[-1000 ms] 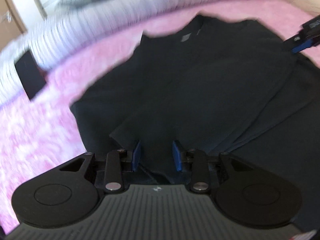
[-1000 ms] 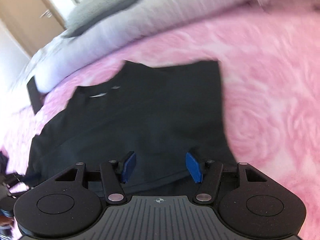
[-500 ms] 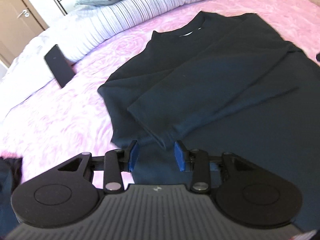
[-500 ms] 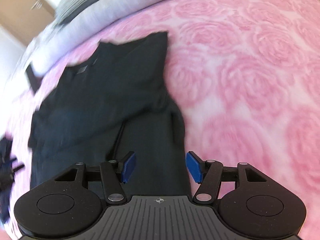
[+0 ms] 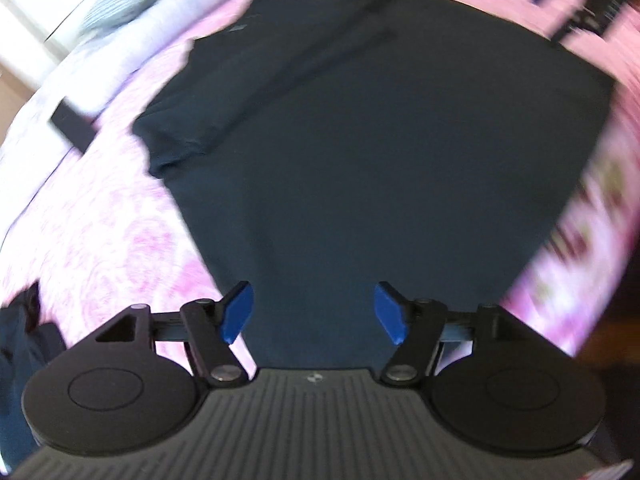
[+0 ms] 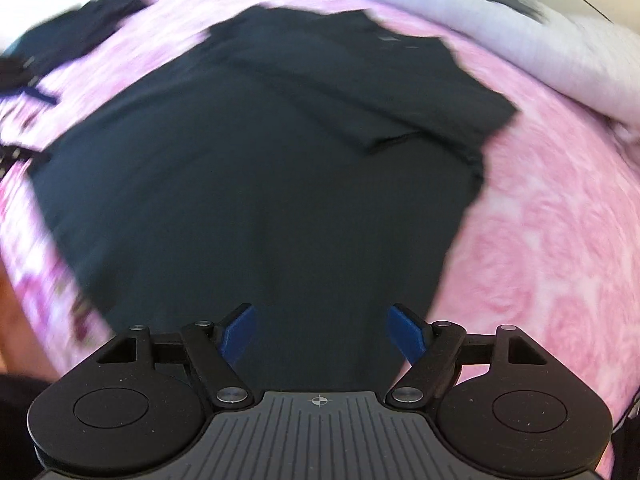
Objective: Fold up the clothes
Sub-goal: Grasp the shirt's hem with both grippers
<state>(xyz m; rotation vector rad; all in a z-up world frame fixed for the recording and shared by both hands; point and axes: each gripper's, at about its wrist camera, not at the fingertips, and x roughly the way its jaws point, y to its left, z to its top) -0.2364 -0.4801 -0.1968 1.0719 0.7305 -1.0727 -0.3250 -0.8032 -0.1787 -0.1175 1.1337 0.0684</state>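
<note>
A black long-sleeved shirt lies flat on the pink rose-patterned bedspread, collar at the far end, with both sleeves folded across its body. It also shows in the right wrist view. My left gripper is open and empty, hovering over the shirt's near hem. My right gripper is open and empty over the hem too. The left gripper shows blurred at the left edge of the right wrist view. Both views are motion-blurred.
Striped white pillows line the head of the bed. A flat black object lies by the pillows. Another dark garment lies on the bedspread to the shirt's left, also seen at the left wrist view's lower left.
Both grippers pulled back from the sleeves to the shirt's near hem. The left gripper opened wider. The left sleeve now lies folded across the body.
</note>
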